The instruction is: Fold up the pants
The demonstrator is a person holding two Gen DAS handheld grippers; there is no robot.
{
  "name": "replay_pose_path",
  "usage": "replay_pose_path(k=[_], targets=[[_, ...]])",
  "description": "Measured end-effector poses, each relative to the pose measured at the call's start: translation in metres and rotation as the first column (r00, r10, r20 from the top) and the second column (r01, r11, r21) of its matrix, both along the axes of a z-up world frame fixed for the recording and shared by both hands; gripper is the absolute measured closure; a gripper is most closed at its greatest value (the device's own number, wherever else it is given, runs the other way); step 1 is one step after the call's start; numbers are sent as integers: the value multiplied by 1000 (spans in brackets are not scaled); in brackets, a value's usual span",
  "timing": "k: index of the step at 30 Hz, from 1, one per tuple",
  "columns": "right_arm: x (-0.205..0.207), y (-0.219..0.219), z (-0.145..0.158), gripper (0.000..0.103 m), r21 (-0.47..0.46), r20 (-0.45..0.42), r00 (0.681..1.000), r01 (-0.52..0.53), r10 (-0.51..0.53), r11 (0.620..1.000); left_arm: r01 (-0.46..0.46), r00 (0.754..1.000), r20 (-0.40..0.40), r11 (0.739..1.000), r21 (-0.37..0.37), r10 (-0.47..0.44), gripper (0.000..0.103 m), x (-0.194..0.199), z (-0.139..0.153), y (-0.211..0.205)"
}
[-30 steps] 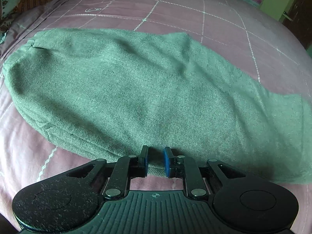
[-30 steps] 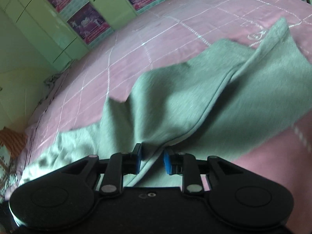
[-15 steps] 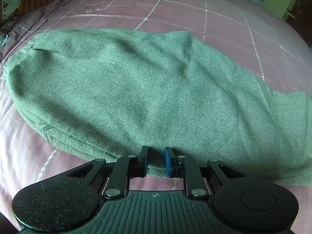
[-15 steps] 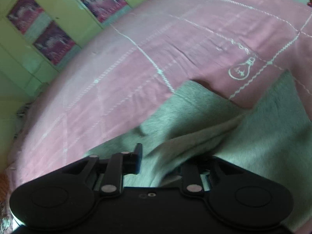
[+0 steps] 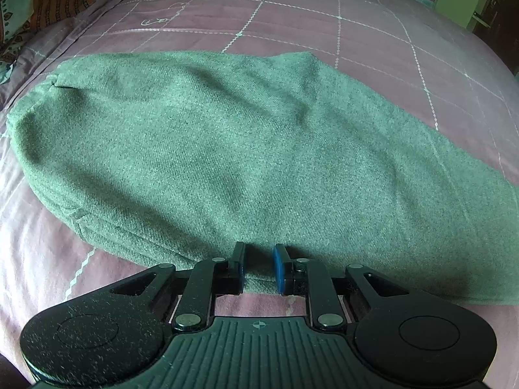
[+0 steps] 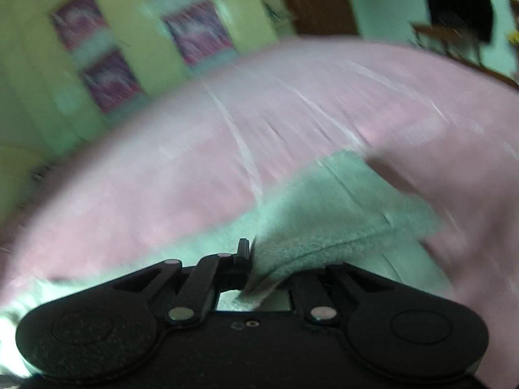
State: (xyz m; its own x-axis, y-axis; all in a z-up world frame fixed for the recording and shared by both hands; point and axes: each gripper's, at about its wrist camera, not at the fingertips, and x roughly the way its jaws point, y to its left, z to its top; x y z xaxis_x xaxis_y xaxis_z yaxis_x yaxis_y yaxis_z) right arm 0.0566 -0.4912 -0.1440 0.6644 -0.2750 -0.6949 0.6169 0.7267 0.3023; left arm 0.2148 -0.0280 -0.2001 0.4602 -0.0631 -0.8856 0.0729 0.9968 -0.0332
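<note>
Pants [image 5: 243, 149] hem pinched by, prob., both grippers.

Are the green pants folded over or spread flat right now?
Folded: the pants show stacked layered edges at their near-left side on the bedspread.

Green pants [image 5: 246, 149] folded lengthwise, flat on pink bedsheet [image 5: 373, 32].

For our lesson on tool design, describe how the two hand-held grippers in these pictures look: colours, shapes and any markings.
The left hand-held gripper is black, speckled with pale dust, with two round lobes, a ribbed centre plate bearing a small crosshair mark, silver rivets on its linkage bars, and blue pads. The right hand-held gripper has the same black, two-lobed body with silver rivets; its pad colour is hidden by cloth. No sleeves or cables show.
</note>
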Motion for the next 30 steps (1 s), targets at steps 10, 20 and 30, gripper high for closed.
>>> replay_pose_path(k=[10,20,30], targets=[[-35,-25,-13,89,103,2,994,111,-112,988,2,1000,12,1000,27,-3,84,-1,0,-3],[-10,-23,33,97,-35,142,989,48,-42,998,-7,1000,17,999,39,7,84,-1,-1,-5],[-44,-36,0,79,-22,-77,990,119,-120,993,2,1000,20,999,44,-3,84,-2,0,-6]])
